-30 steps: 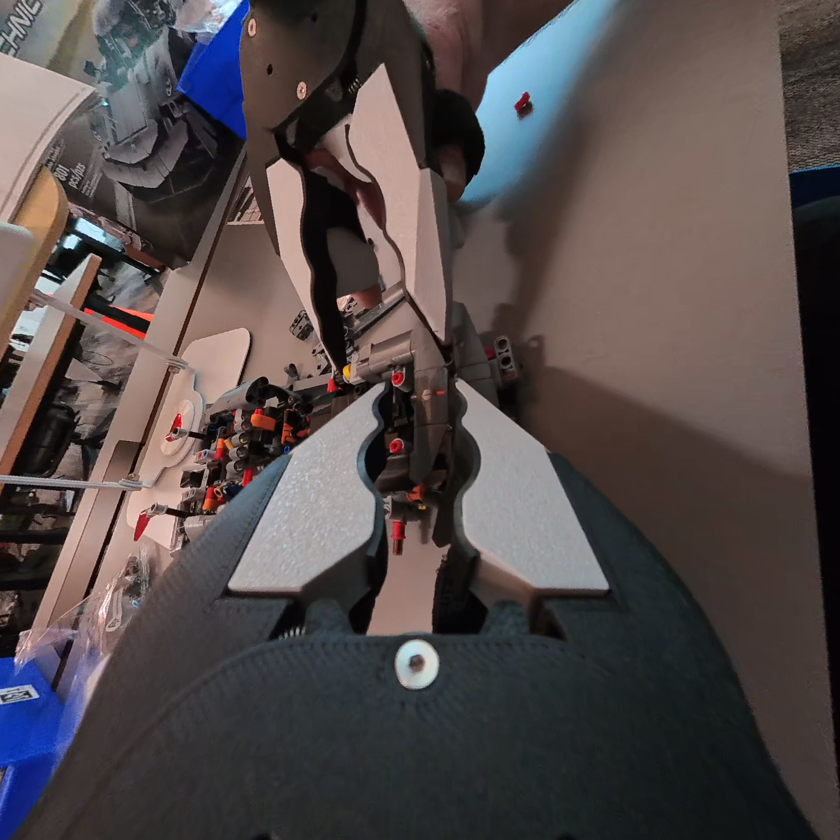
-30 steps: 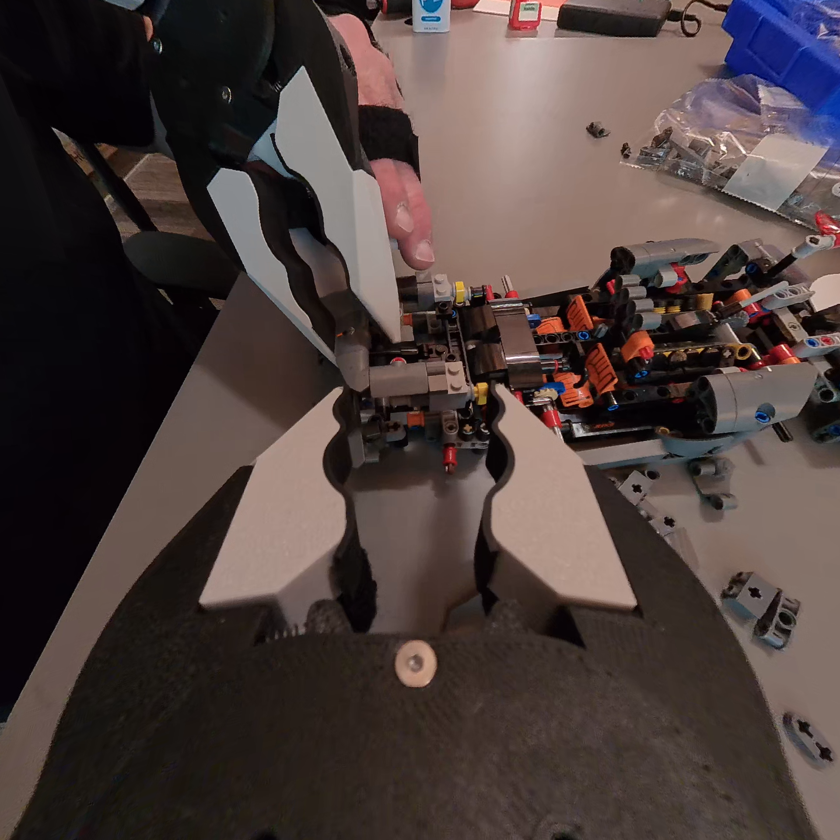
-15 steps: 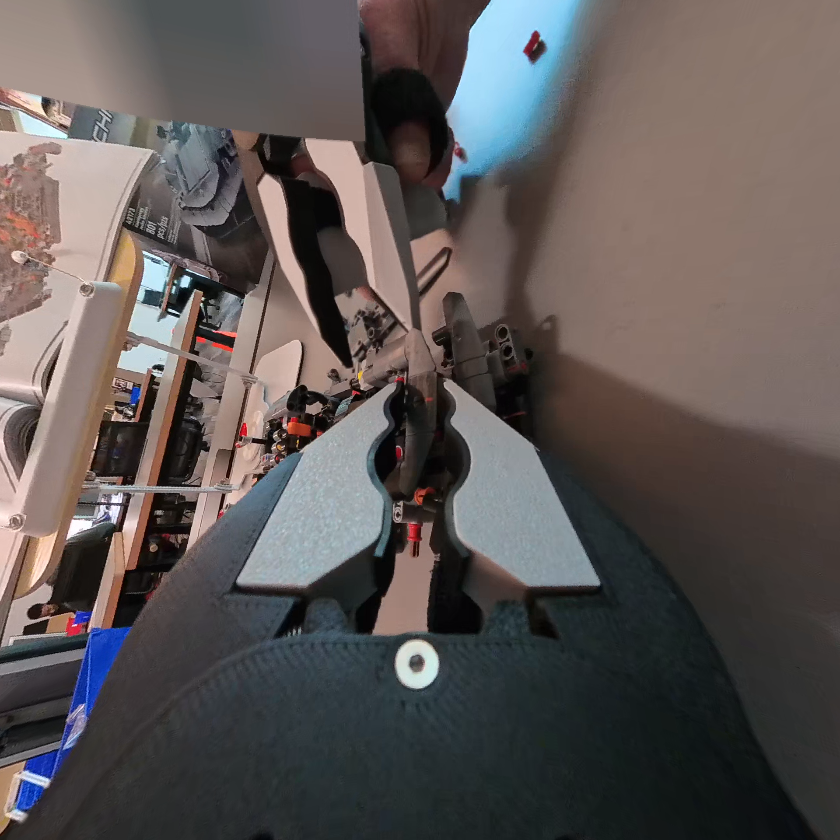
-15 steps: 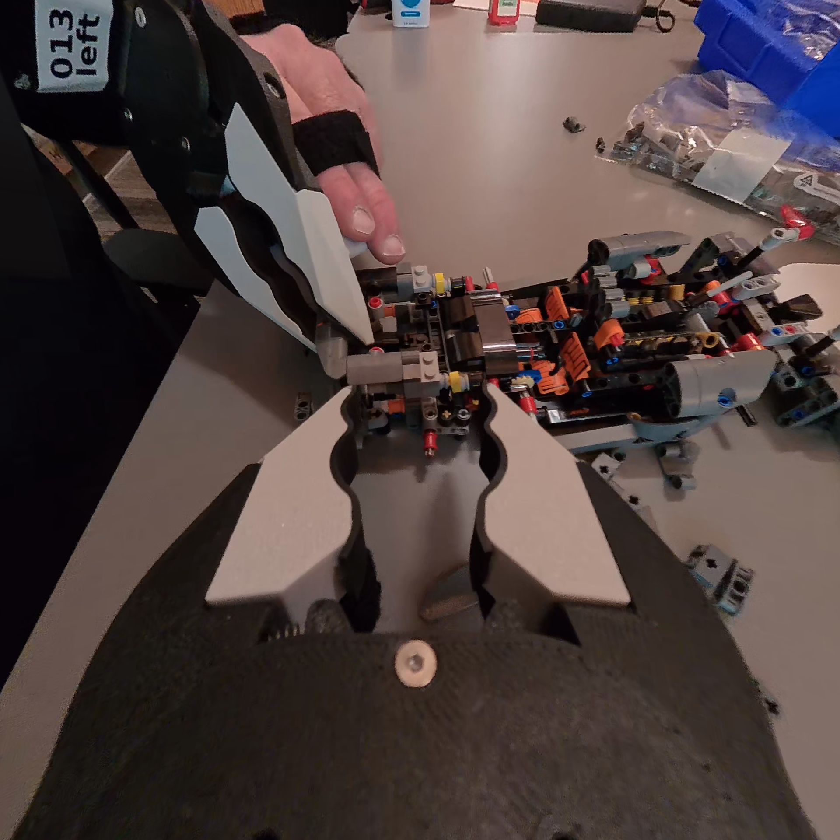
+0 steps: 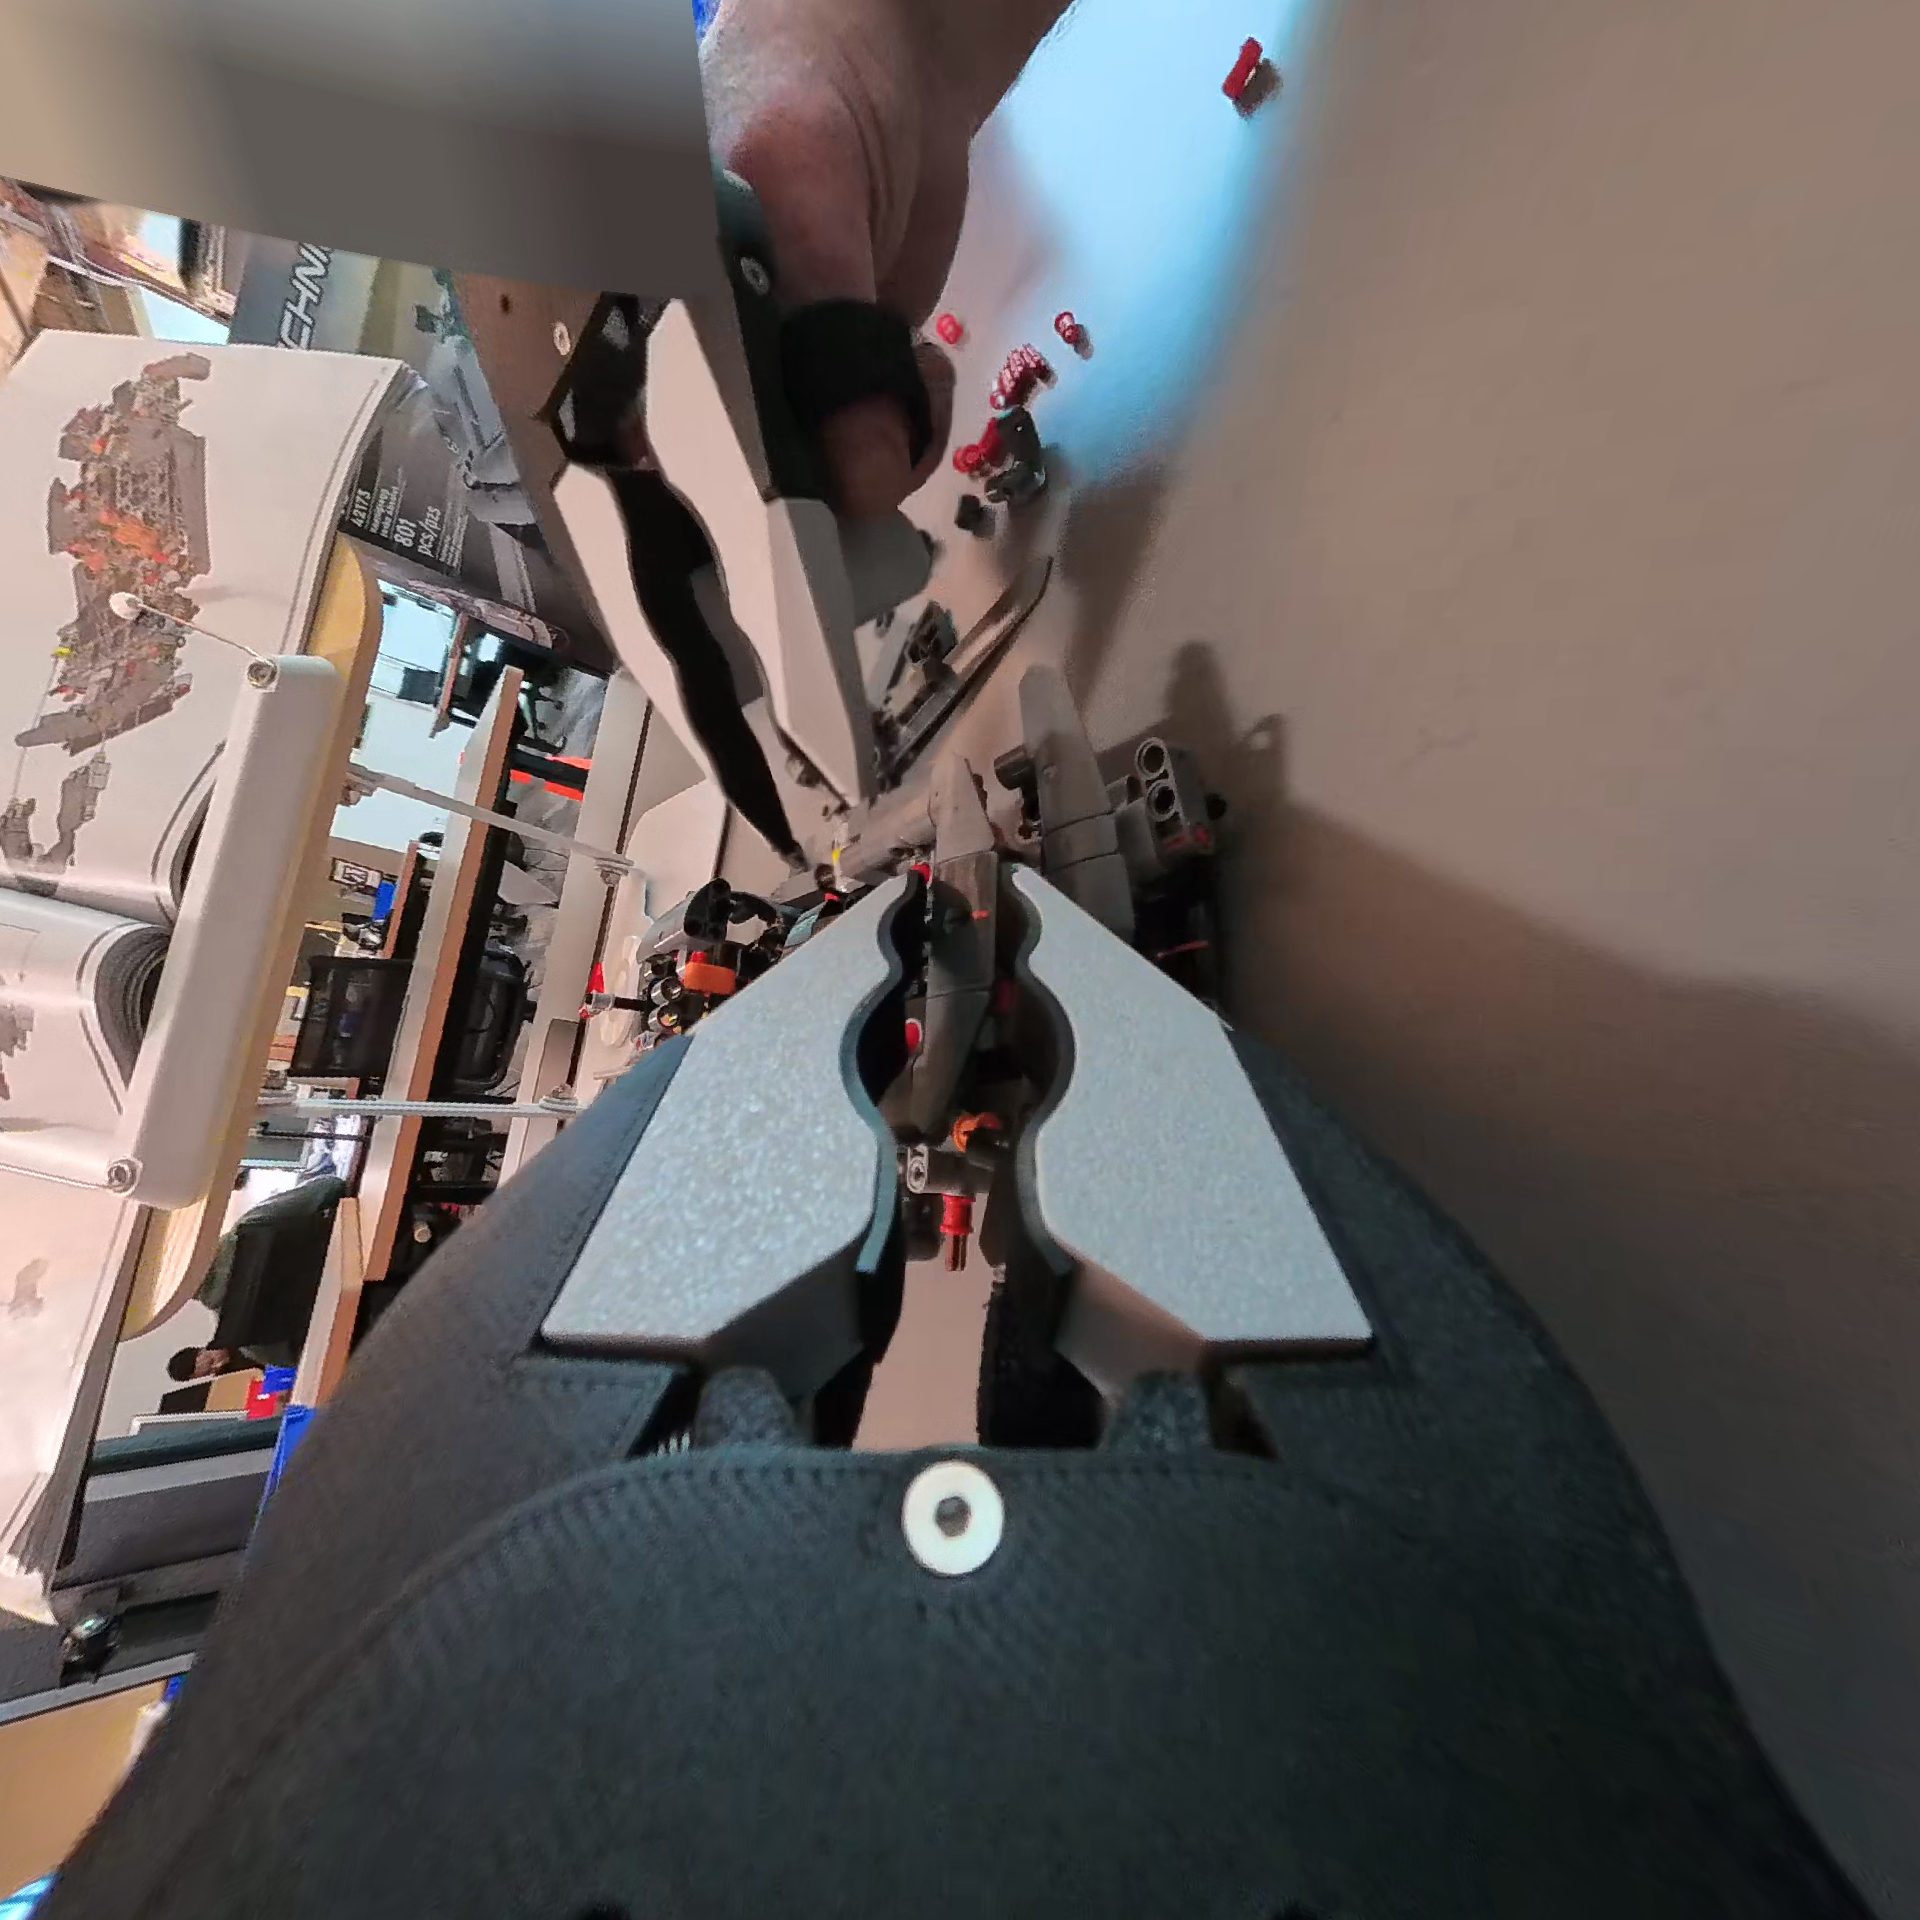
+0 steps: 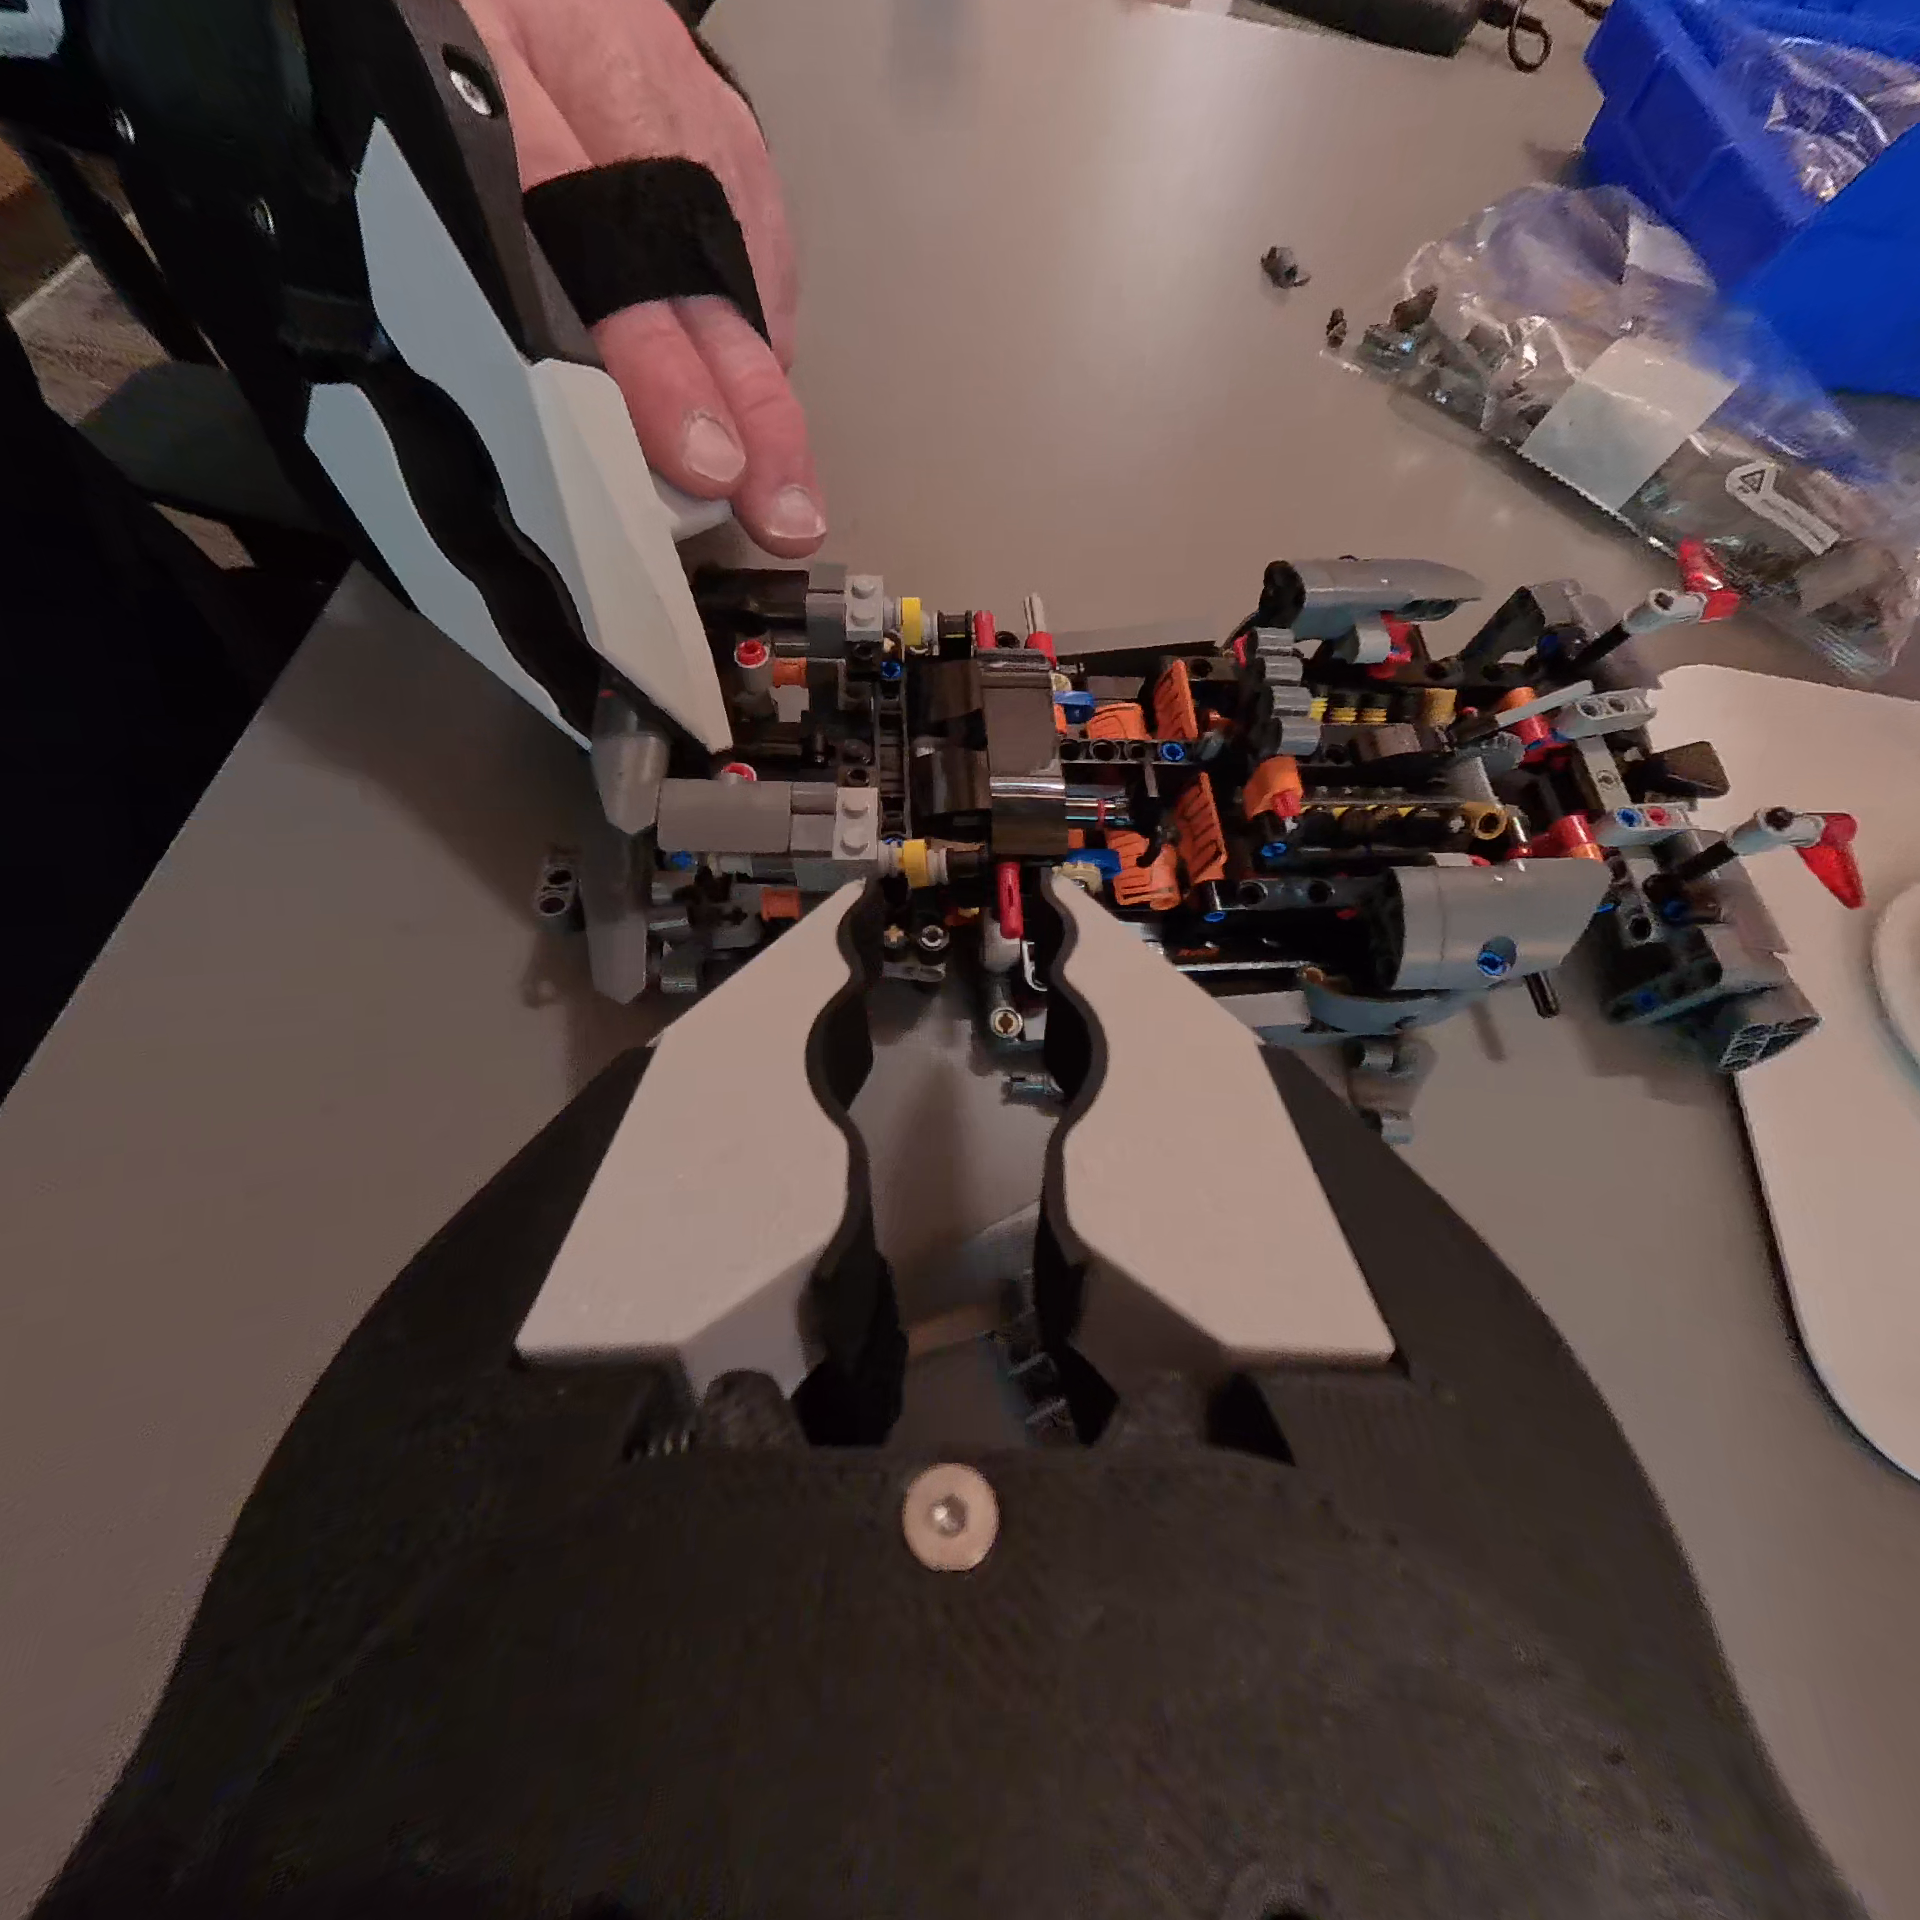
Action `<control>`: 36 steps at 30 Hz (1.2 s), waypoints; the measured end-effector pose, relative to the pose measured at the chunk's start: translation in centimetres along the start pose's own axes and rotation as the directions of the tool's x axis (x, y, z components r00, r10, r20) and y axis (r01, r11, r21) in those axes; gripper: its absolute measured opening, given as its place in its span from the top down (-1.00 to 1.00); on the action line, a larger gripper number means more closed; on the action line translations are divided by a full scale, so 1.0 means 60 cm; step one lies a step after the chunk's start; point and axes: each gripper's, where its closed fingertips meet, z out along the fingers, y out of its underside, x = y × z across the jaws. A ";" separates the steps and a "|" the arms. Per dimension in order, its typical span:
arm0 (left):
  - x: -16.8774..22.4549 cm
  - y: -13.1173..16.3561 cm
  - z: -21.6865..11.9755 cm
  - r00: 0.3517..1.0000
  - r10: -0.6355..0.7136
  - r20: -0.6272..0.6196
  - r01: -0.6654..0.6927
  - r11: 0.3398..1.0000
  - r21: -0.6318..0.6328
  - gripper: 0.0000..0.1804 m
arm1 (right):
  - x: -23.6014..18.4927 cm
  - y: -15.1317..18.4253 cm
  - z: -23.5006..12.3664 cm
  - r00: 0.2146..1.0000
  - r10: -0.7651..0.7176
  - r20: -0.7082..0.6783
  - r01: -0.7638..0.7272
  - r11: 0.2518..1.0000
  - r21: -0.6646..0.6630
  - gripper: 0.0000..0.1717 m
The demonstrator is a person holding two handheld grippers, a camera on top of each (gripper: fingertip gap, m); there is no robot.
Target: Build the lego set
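Note:
A long brick model (image 6: 1143, 769) in grey, black and orange lies on the grey table (image 6: 1039, 312). My left gripper (image 5: 961, 899) is shut on the dark grey panel (image 5: 961, 831) at the model's end. It also shows in the right wrist view (image 6: 665, 732), clamped on that end. My right gripper (image 6: 961, 899) is at the model's near side. Its fingertips (image 6: 1070, 914) flank a red pin (image 6: 1008, 894) and black parts, and I see space between pad and part. It also shows in the left wrist view (image 5: 826, 821), coming down on the model.
A clear bag of parts (image 6: 1621, 384) and a blue bin (image 6: 1766, 156) lie at the far right. A white pad (image 6: 1849, 1039) is at the right edge. Loose red pieces (image 5: 1023, 374) lie beyond the model. An open instruction booklet (image 5: 125, 623) stands at the left. The gap from one gripper's tips to the other's is roughly 6 centimetres.
My right gripper has moved along the model's side and its jaws have narrowed a lot. My left gripper has closed tighter on the end panel and holds it.

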 end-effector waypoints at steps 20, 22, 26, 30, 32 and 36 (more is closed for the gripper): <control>-0.007 0.003 -0.003 1.000 0.015 0.018 -0.016 1.000 0.016 0.88 | 0.001 0.004 0.019 0.998 -0.054 -0.037 0.054 0.998 0.014 0.87; -0.009 0.004 -0.004 0.999 0.020 0.026 -0.021 1.000 0.017 0.88 | 0.002 0.004 0.020 0.999 -0.034 -0.032 0.034 0.999 0.015 0.87; -0.011 0.005 -0.005 0.999 0.030 0.036 -0.031 0.999 0.019 0.88 | 0.003 0.003 0.020 0.999 0.042 -0.004 -0.042 0.999 0.014 0.87; -0.014 0.008 -0.005 0.998 0.041 0.051 -0.042 0.999 0.015 0.88 | 0.007 0.002 0.022 0.995 0.102 0.011 -0.102 0.995 0.014 0.88; -0.015 0.009 -0.005 0.998 0.041 0.049 -0.042 0.999 0.015 0.88 | 0.007 0.001 0.022 0.993 0.120 0.015 -0.120 0.993 0.014 0.88; -0.016 0.010 -0.006 0.997 0.049 0.053 -0.049 0.999 0.006 0.88 | 0.007 0.001 0.022 0.990 0.139 0.020 -0.139 0.990 0.014 0.88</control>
